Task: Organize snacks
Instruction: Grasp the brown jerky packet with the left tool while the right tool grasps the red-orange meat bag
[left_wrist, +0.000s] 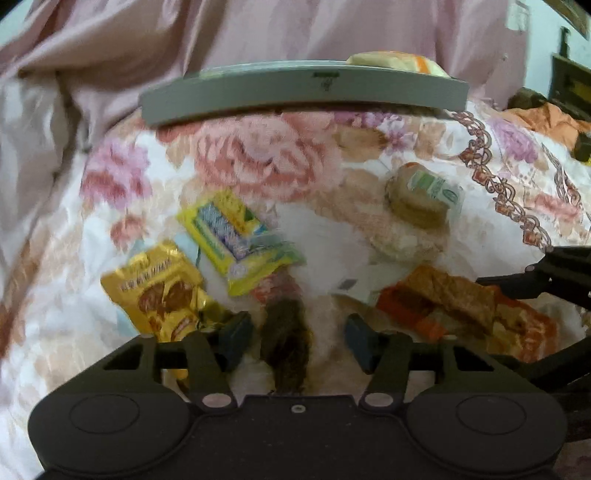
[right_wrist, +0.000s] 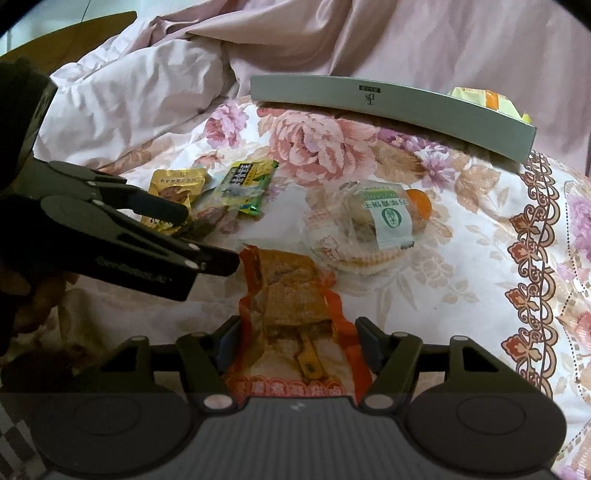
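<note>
Right tongs (right_wrist: 299, 339): I have them wide apart, straddling the orange tofu packet (right_wrist: 291, 291); the pads sit either side of its near half, not yet pinching.
Left tongs (left_wrist: 299, 338): spread wide, a dark brown snack (left_wrist: 286, 343) lying between the pads, apparently untouched; I cannot tell what it is, the view is blurred.
Beside left tongs: gold packet (left_wrist: 162, 288) just left of the left pad, partly tucked under it.
Ahead of left tongs: yellow-green packet (left_wrist: 236, 240), overlapping another wrapper.
Ahead of right tongs: clear-wrapped biscuits with green label (right_wrist: 376, 229), beyond the tofu packet.
Far: grey tray (right_wrist: 406, 107) on the floral bedspread (right_wrist: 480, 258), one yellow packet (right_wrist: 487, 99) already inside.
Risk, grip: slick film over soft bedding; I judge the pads may slide off or pinch fabric.
Risk, crowding: both tongs work close; the left could knock the right mid-lift.
Risk, gold packet: may drag along when the left closes.
</note>
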